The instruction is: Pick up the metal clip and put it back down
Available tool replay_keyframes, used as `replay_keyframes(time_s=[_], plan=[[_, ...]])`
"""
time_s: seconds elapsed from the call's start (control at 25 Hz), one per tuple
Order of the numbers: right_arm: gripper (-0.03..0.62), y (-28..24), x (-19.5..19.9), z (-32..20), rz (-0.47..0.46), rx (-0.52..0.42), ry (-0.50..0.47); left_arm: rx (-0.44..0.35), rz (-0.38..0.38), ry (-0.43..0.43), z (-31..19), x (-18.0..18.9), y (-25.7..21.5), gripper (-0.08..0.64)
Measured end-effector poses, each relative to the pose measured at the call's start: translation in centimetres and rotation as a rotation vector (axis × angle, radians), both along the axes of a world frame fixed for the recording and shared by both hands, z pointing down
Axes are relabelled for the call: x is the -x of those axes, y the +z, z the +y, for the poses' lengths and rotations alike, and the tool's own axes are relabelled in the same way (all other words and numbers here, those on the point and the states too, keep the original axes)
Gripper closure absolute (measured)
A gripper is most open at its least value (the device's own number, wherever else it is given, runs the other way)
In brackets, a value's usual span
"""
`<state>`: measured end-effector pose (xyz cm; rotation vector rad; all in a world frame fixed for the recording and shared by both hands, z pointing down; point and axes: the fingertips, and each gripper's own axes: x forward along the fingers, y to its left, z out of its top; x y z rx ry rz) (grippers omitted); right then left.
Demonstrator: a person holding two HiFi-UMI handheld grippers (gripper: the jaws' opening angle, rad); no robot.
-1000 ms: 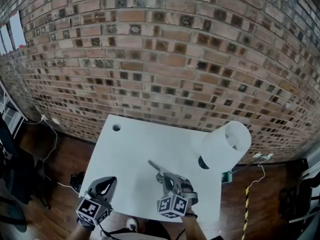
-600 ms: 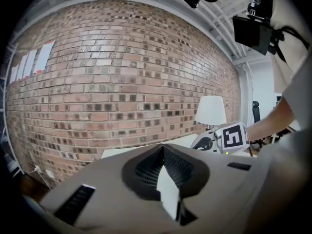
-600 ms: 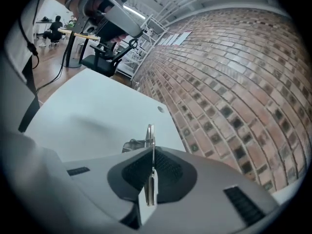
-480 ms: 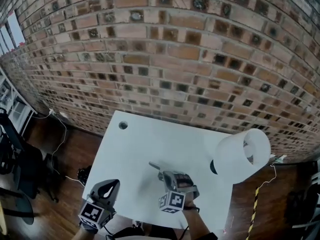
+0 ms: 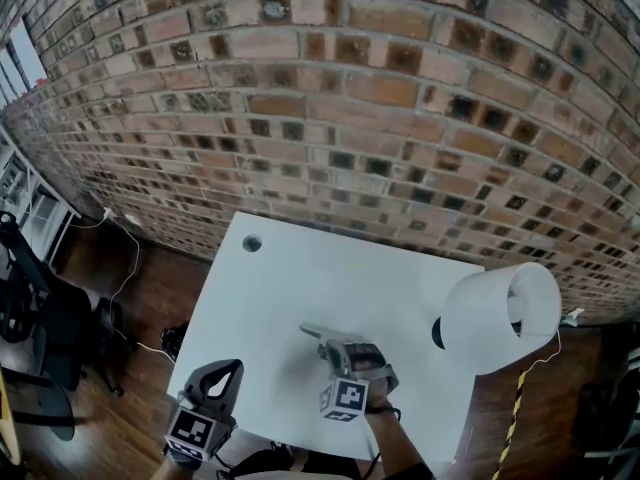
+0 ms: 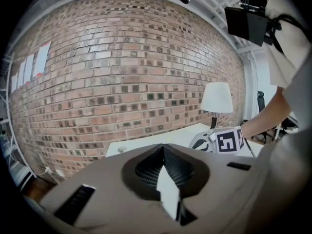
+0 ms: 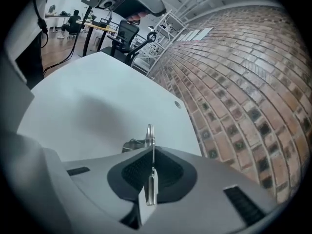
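Observation:
My right gripper [image 5: 335, 346] is shut on the metal clip [image 5: 316, 333], a thin silver piece that sticks out past the fingertips toward the upper left, low over the white table [image 5: 300, 278]. In the right gripper view the clip [image 7: 150, 136] stands edge-on between the closed jaws, its wire end [image 7: 131, 144] close to the tabletop; whether it touches I cannot tell. My left gripper [image 5: 226, 370] hangs at the table's near left edge, jaws together with nothing in them. In the left gripper view the jaws [image 6: 165, 156] meet, and the right gripper's marker cube [image 6: 228, 139] shows beyond them.
A white lamp [image 5: 500, 318] with a wide shade stands at the table's right side. A round cable hole [image 5: 251, 243] sits in the far left corner. A brick wall [image 5: 330, 98] runs behind the table. A dark chair [image 5: 40, 318] stands on the wooden floor at left.
My right gripper has come down toward the tabletop with the clip still in it and has rolled somewhat. My left gripper has sunk a little at the table's edge.

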<state>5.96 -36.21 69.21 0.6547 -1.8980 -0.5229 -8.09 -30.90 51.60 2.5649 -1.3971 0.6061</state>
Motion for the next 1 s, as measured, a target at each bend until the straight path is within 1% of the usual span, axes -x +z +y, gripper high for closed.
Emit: replay_keyframes(time_s=[0.12,0.24,0.36,0.48,0.6,0.8,0.92,1.0], plan=[[0.589,0.7,0.1,0.0,-0.008,0.017,0.012,0.009,-0.019,-0.014,-0.2,0.3,0.5,0.571],[0.589,0.9,-0.1,0.0,0.004,0.011,0.018,0.003,-0.025,-0.01,-0.3,0.5,1.0,0.571],[0.584,1.1,0.0,-0.1,0.046,-0.026,-0.002,0.021,-0.011,-0.02,-0.4,0.3,0.8,0.571],[0.563,1.7,0.2,0.3,0.089,-0.039,-0.02,0.027,-0.006,-0.015,-0.5,0.1,0.8,0.571],[0.538,2.3,0.3,0.9,0.093,-0.024,-0.013,0.03,-0.007,-0.009,-0.4,-0.1,0.8,0.571],[0.538,2.5,0.1,0.7,0.096,-0.034,0.007,0.031,-0.007,-0.016,-0.1,0.2,0.8,0.571],[0.535,2.2,0.0,1.0,0.098,0.005,0.015,0.029,-0.014,-0.023,0.0,0.5,1.0,0.571],[0.534,2.2,-0.1,1.4,0.099,0.014,0.009,0.018,-0.016,-0.021,0.2,0.7,1.1,0.571]])
